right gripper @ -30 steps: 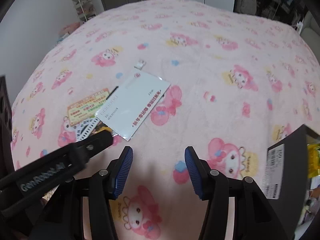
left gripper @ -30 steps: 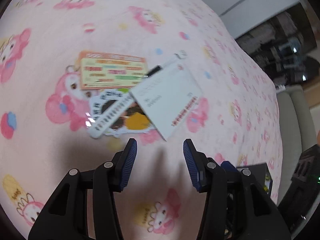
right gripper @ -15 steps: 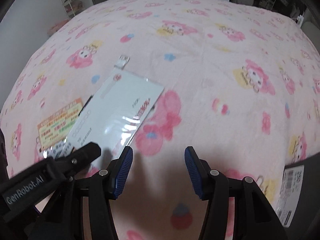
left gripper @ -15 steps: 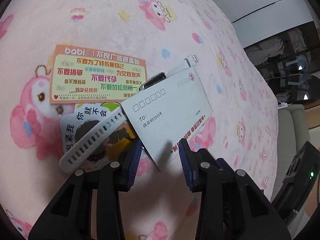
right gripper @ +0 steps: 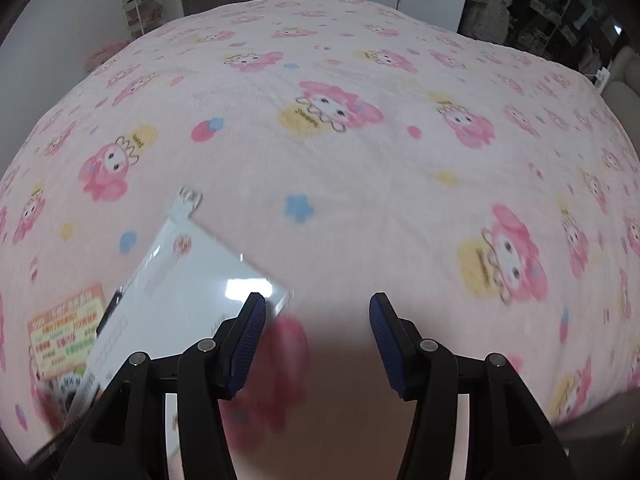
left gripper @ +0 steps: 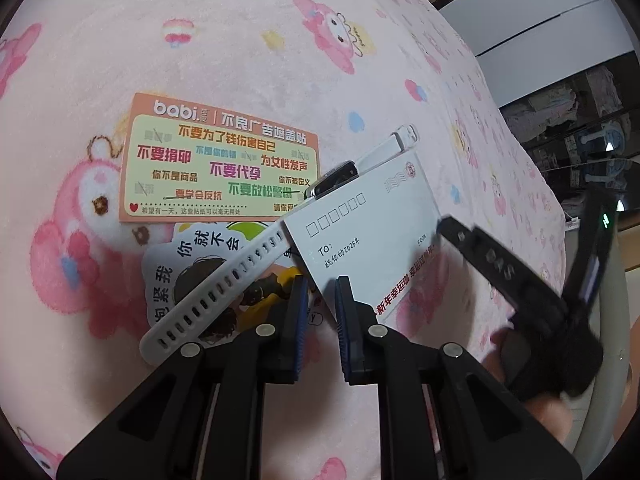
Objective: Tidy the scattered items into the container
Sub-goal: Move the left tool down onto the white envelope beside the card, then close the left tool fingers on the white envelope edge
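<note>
A white envelope lies on a white watch strap, beside an orange sticker card and a cartoon sticker. My left gripper is low at the envelope's near corner. Its jaws are closing to a narrow gap with that corner between them, and cloth still shows between the pads. My right gripper stands open over bare blanket, with the envelope just past its left finger. One of its fingers reaches the envelope's right edge. No container is in view.
A pink cartoon blanket covers the whole bed. A hand holds the right gripper at the bed's right side, next to a beige sofa. Shelves and white cupboards stand beyond the far edge.
My left gripper has come down to the envelope and narrowed its jaws around the near corner. My right gripper has moved up to the envelope's right edge, and the black box has left its view.
</note>
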The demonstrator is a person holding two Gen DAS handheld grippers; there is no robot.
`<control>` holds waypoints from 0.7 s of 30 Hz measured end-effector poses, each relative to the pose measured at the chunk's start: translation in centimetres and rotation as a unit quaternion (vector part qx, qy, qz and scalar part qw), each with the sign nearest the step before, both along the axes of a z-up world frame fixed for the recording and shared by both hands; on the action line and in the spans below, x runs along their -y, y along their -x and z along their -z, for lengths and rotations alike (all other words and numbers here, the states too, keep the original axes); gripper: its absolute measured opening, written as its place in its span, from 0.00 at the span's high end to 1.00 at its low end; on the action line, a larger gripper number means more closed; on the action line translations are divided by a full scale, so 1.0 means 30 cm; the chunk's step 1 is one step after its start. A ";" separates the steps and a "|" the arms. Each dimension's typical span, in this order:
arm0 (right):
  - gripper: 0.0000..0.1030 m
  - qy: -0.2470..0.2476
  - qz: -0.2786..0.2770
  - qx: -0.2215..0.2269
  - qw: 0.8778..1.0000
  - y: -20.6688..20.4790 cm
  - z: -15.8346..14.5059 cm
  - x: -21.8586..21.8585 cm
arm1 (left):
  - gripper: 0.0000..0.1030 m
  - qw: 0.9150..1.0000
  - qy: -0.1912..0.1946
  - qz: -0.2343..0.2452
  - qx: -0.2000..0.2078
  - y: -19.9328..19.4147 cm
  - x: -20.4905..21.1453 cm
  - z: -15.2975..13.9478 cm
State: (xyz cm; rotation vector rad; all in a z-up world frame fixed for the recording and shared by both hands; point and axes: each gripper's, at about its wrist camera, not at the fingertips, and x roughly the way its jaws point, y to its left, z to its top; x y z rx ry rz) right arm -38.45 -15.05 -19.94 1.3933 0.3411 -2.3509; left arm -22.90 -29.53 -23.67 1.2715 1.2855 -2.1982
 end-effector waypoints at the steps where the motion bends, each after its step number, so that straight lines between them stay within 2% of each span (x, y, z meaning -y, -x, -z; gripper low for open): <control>1: 0.51 0.005 -0.008 0.007 1.000 0.020 0.012 0.013 | 0.88 1.000 -0.001 0.000 -0.001 -0.001 0.005 0.003; 5: 0.51 0.024 -0.052 0.047 0.997 0.031 0.052 0.037 | 0.88 1.000 -0.008 -0.001 -0.005 0.001 0.017 0.009; 8: 0.55 0.043 -0.094 0.078 0.992 -0.017 0.051 0.036 | 0.88 1.000 0.000 -0.007 -0.002 0.006 0.016 -0.001; 10: 0.57 0.026 -0.109 0.069 0.991 -0.052 0.043 0.038 | 0.87 1.000 -0.005 -0.010 -0.004 -0.003 0.018 -0.007; 17: 0.57 0.035 -0.073 0.044 0.996 -0.023 -0.033 0.019 | 0.87 0.999 -0.012 -0.027 -0.013 -0.043 0.042 -0.007; 19: 0.57 0.030 -0.069 0.041 0.996 -0.006 -0.022 0.027 | 0.87 0.999 -0.016 -0.022 -0.017 -0.037 0.043 -0.001; 21: 0.57 0.029 -0.062 0.056 0.996 0.007 0.019 0.028 | 0.87 0.999 -0.019 -0.018 -0.018 -0.031 0.044 0.005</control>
